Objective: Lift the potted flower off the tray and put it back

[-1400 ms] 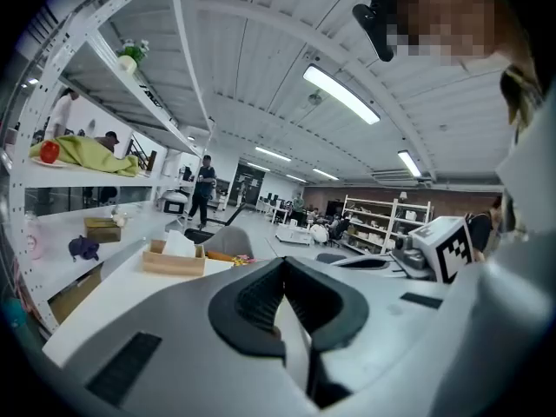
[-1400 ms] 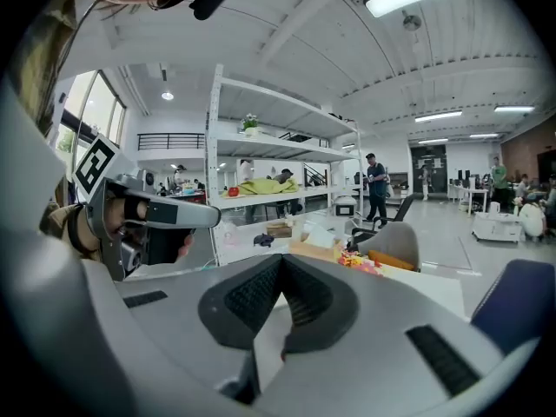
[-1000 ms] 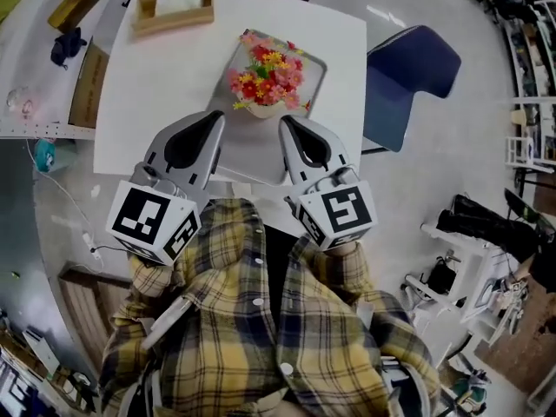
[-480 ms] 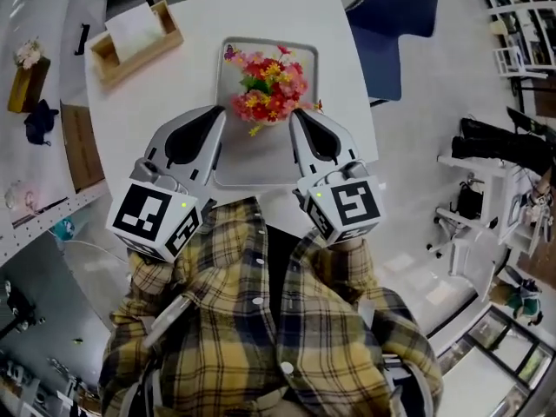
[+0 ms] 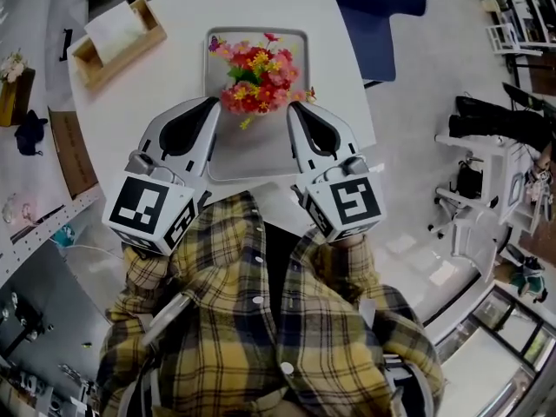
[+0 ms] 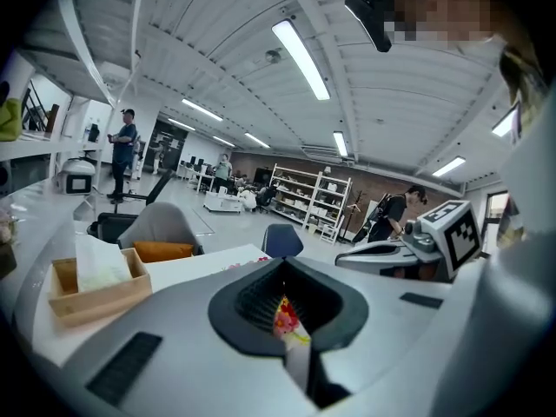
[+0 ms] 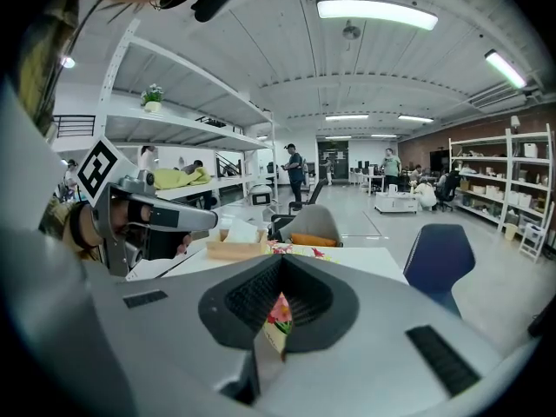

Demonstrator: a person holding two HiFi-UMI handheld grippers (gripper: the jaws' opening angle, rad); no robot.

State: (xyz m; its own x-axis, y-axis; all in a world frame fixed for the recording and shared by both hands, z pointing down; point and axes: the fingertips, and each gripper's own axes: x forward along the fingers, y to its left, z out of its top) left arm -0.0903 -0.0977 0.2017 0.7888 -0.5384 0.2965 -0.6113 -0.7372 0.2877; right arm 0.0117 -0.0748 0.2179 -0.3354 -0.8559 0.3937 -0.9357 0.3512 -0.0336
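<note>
Two grey hand-held grippers flank the potted flower with red, pink and yellow blossoms point(image 5: 256, 68) in the upper centre of the head view. My left gripper point(image 5: 211, 104) points in from the lower left of the bouquet and my right gripper point(image 5: 292, 109) from the lower right, each tip right against the blossoms. The pot itself is hidden beneath the flowers, so I cannot tell whether my tips press on it or whether it rests on the tray. The plant is over the upper half of the flat grey rectangular tray point(image 5: 252, 150). On both grippers the jaws are together, with only a thin slit between them. In each gripper view a sliver of red and yellow petals shows through that slit, beyond the tips. The tray lies on a white square table point(image 5: 174, 76). At the upper left an open wooden box point(image 5: 122, 57) holding white paper stands on the same table, well apart from the tray. A dark blue chair point(image 5: 382, 11) stands at the upper right, past the table's edge.
</note>
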